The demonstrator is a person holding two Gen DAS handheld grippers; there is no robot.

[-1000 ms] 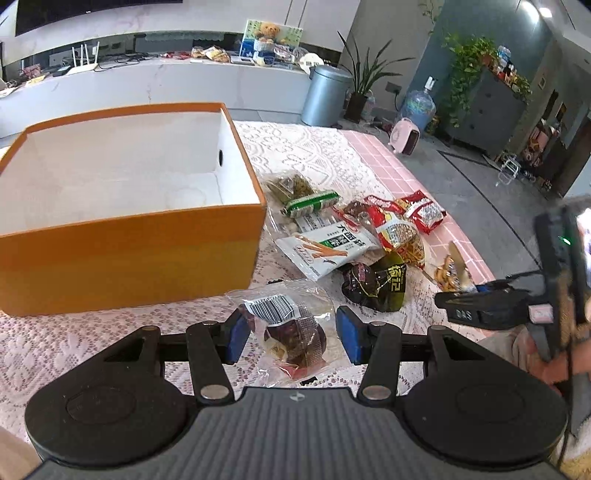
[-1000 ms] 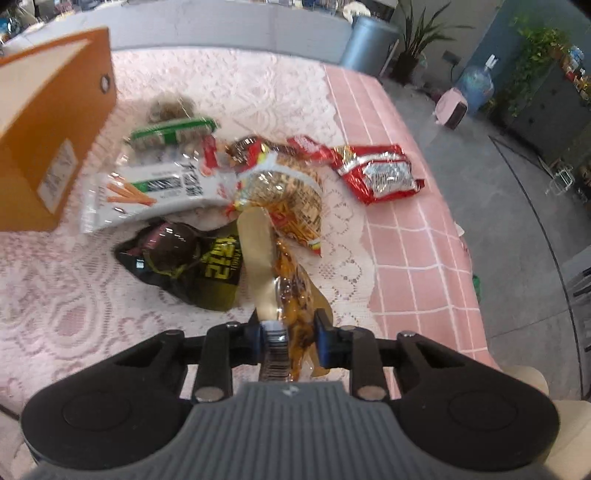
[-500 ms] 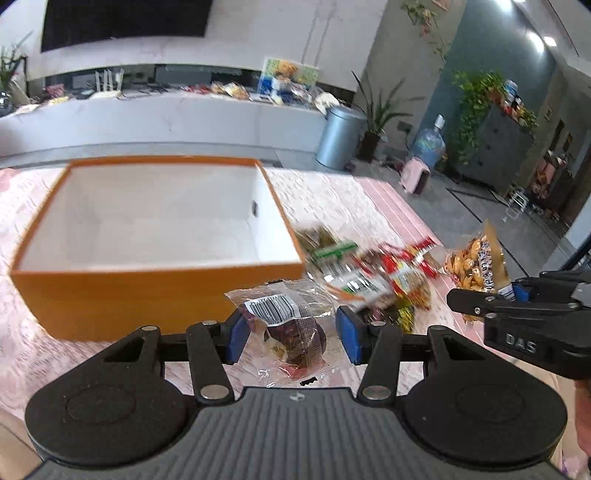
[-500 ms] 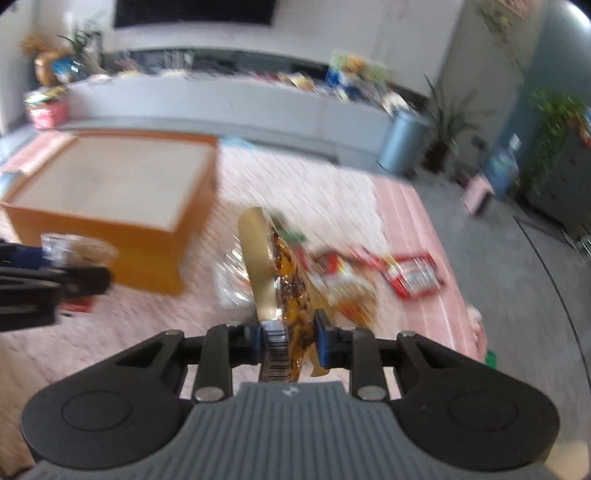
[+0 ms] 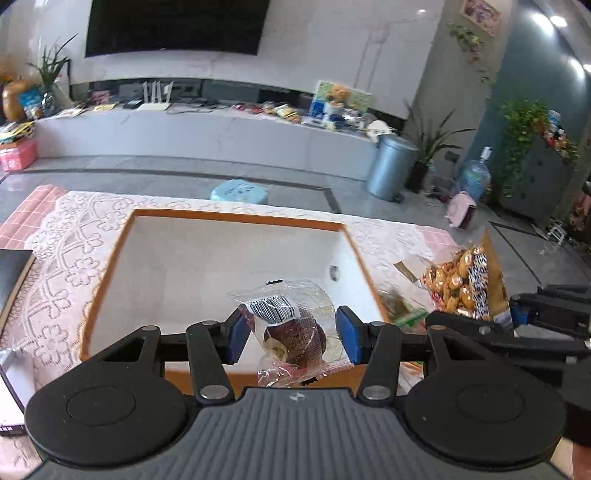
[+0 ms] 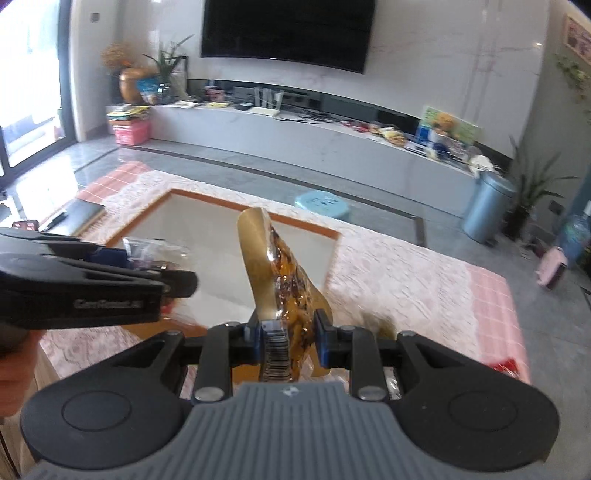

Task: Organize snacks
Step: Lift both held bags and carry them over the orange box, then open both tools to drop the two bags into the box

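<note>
Clear-wrapped brown snack packet (image 5: pixel 291 328), grasped by the left gripper (image 5: pixel 291 334), and gold-edged bag of glazed nuts (image 6: pixel 284 288), pinched by the right gripper (image 6: pixel 288 338), hang above the orange, white-lined cardboard box (image 5: pixel 221 258); crowded together, they could collide or spill outside.

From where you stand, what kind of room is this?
Most likely a home living room: a big wall TV above a long low cabinet, houseplants, and a lace-covered table.
</note>
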